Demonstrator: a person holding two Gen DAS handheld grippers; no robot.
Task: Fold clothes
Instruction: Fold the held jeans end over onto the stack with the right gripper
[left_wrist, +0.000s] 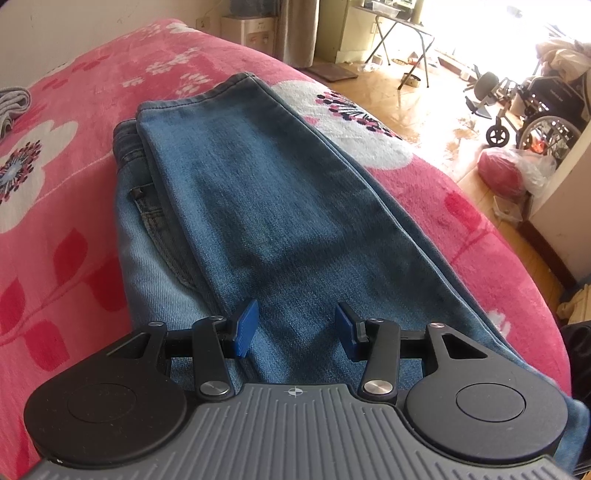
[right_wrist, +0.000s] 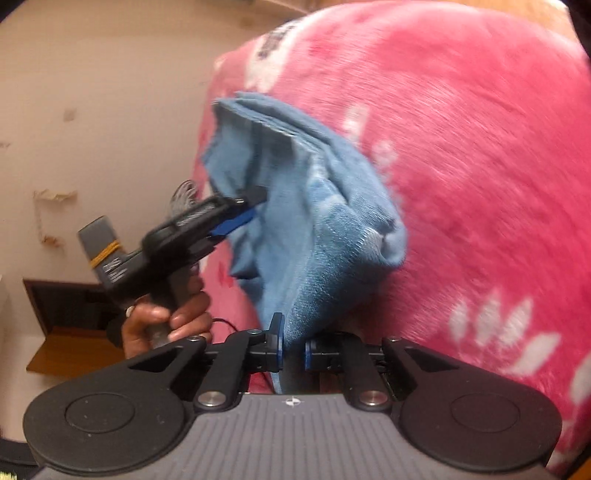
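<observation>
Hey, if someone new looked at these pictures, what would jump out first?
Folded blue denim jeans lie across a bright pink floral blanket. The right gripper is pinching a denim edge, while the open left gripper hovers over the jeans. A wheelchair stands on the sunlit floor beyond.

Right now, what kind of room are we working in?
Most likely a lived-in home, a bedroom open to a living area. The jeans lie on a bed under a pink floral blanket, and the left wrist view shows a wheelchair and a folding table on the wooden floor beyond.
</observation>
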